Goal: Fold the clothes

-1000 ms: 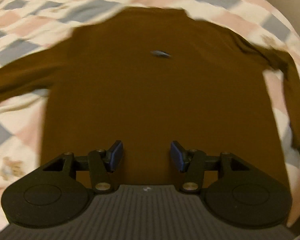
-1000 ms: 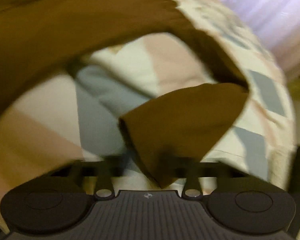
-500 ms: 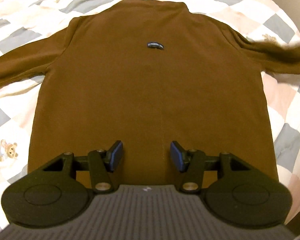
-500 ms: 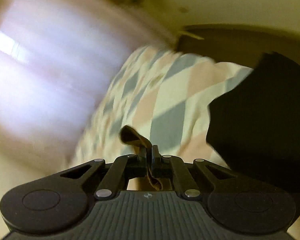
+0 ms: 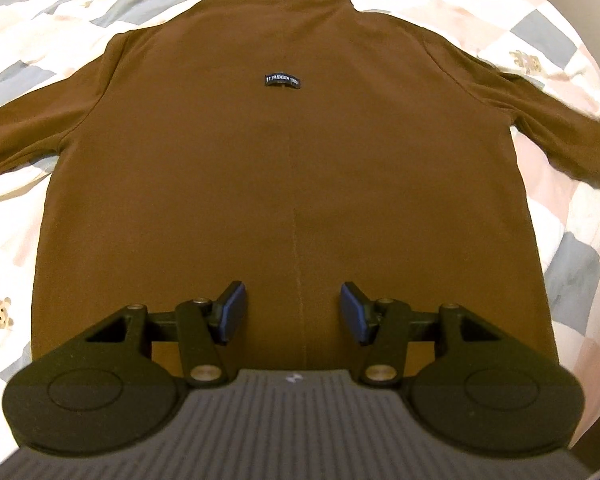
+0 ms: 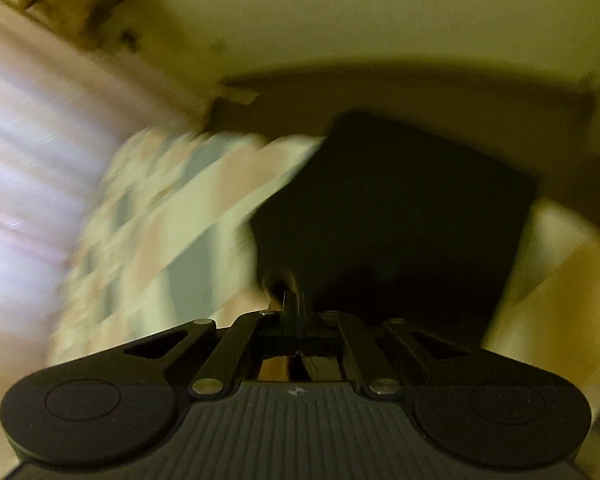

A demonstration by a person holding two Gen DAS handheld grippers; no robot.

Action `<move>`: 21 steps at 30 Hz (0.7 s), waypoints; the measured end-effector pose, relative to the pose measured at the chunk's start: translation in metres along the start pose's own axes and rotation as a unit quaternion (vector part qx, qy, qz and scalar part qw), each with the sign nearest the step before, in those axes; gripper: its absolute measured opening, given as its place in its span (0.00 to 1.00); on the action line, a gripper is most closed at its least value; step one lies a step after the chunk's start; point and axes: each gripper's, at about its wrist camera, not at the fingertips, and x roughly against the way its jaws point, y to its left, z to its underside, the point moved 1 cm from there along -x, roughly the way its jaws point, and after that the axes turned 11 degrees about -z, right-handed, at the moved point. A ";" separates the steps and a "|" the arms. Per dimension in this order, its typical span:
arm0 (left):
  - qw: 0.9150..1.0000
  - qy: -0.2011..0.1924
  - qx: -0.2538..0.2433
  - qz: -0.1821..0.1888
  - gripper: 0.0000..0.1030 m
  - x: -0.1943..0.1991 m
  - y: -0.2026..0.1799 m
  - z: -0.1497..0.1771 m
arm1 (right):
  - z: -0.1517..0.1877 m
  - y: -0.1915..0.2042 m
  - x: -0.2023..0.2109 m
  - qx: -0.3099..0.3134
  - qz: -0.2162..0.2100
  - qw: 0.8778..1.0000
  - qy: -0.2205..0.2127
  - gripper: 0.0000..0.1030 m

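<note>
From the left wrist, the brown sweater is lying flat and spread out on the checked quilt, collar at the far end, both sleeves reaching out to the sides. A small dark label is sitting below the collar (lettering too small to read with confidence). The left gripper is hovering over the hem end, its blue pads standing apart with nothing between them.

Over to the right wrist, and the view is blurring badly. The right gripper is showing its jaws pressed together, and a scrap of brownish fabric is poking out at the tips; whether it is actually being pinched, I cannot tell. Ahead, a dark squarish shape is lying on the quilt.
</note>
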 end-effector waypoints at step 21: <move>0.998 -0.046 0.034 -0.020 0.48 0.025 0.036 -0.003 | 0.250 0.207 -0.239 0.599 -0.204 0.722 0.280 0.27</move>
